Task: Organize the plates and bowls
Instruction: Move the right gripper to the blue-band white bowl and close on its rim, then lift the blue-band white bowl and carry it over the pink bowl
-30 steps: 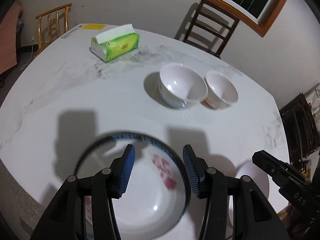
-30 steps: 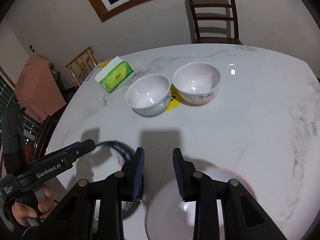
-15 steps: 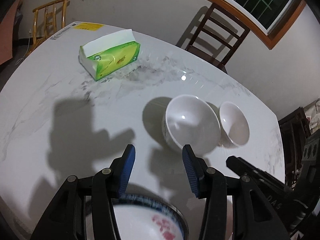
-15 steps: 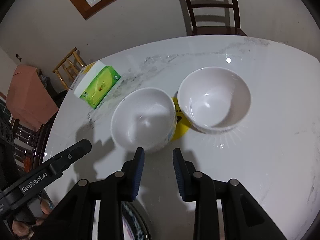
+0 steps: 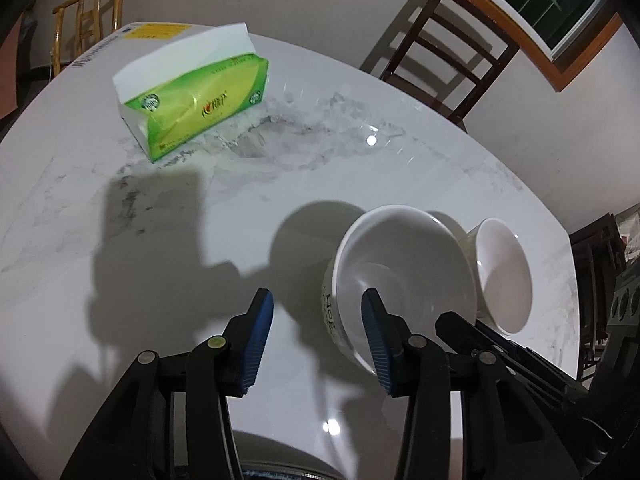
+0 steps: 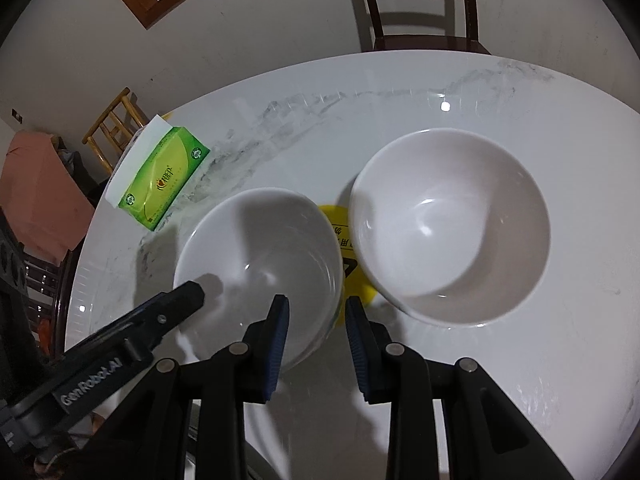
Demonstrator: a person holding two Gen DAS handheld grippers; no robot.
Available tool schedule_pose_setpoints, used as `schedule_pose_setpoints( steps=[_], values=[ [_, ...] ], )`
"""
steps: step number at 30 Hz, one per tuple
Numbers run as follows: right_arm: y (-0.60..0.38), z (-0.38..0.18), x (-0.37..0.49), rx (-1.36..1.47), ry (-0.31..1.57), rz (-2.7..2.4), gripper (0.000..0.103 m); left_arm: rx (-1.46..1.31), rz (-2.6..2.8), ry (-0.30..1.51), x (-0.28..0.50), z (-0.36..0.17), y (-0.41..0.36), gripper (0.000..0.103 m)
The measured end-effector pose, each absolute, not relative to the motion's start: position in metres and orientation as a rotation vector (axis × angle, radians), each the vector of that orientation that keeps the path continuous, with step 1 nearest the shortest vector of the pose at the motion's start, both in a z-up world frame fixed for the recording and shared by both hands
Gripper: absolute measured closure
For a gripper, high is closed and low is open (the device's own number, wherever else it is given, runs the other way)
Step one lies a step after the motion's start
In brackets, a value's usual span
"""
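Bowls round, glossy white (on veined marble table).

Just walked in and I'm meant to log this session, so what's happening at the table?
A person with a gripper in each hand is reaching for two white bowls. The left gripper, jaws closing, straddles the rim of the left bowl. The right gripper hangs open between that and the right bowl. Nothing is held yet.

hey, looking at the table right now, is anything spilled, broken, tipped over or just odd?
Nothing is spilled or broken. Both white bowls, the left bowl and the right bowl, sit upright and empty on the marble table. The one oddity is a yellow sticker on the tabletop, partly hidden between the bowls. The green tissue pack lies intact.
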State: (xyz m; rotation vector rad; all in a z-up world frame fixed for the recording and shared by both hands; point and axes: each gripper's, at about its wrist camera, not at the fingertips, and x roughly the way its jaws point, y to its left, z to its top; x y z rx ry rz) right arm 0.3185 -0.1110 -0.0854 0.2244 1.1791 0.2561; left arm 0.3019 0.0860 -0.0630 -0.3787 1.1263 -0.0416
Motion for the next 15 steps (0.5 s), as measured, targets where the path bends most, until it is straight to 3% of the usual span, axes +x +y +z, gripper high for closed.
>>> schedule_pose_setpoints(
  steps=[3, 8, 15],
  values=[
    [-0.112, -0.089, 0.320, 0.221, 1.183, 0.249, 0.083, -0.382, -0.048, 1.149, 0.306, -0.073, 0.084, 0.075],
    [-0.113, -0.089, 0.319, 0.242, 1.193, 0.255, 0.085, -0.418, -0.086, 1.156, 0.305, -0.079, 0.083, 0.088],
    [-0.115, -0.078, 0.301, 0.249, 1.189, 0.268, 0.085, -0.403, -0.077, 1.161, 0.289, -0.071, 0.079, 0.089]
  ],
)
